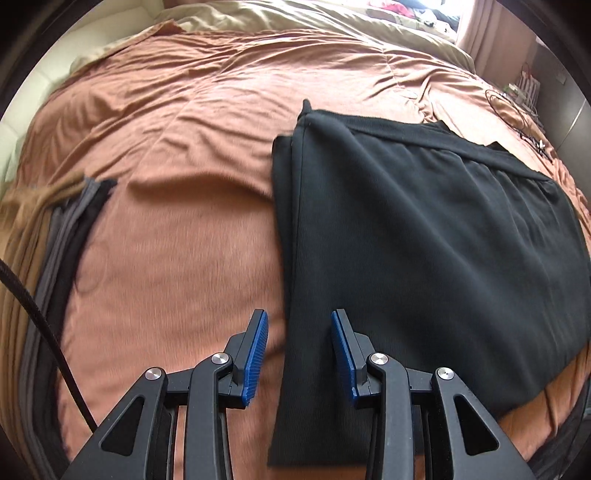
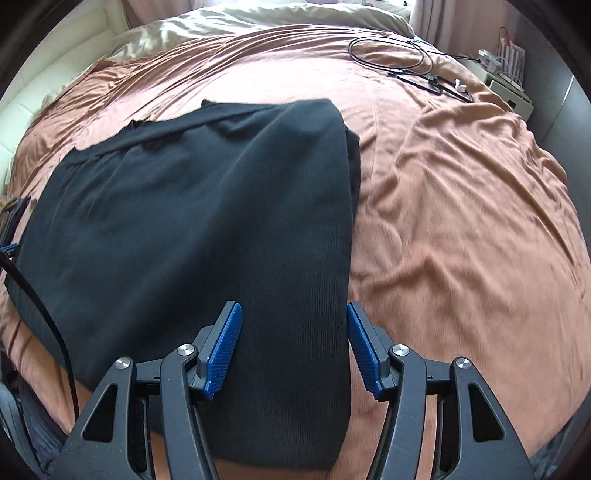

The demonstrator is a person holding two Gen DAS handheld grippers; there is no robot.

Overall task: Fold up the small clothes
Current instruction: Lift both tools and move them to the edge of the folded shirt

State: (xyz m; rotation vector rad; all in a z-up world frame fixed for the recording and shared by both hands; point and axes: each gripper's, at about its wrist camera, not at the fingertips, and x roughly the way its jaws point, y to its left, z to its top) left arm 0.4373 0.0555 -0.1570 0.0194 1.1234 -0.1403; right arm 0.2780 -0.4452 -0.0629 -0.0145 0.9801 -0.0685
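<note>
A black ribbed garment (image 1: 424,236) lies spread flat on the brown bedspread (image 1: 177,192), its side edges folded inward. My left gripper (image 1: 299,325) is open and empty, hovering over the garment's near left edge. In the right wrist view the same garment (image 2: 192,229) fills the left half. My right gripper (image 2: 293,317) is open and empty, straddling the garment's near right edge. The bedspread (image 2: 461,206) shows to the right.
A stack of folded grey, black and tan clothes (image 1: 55,236) lies at the left of the bed. Black cables (image 2: 417,66) lie at the far right. A beige duvet (image 1: 295,18) is bunched at the back. A white nightstand (image 2: 509,92) stands beyond the bed.
</note>
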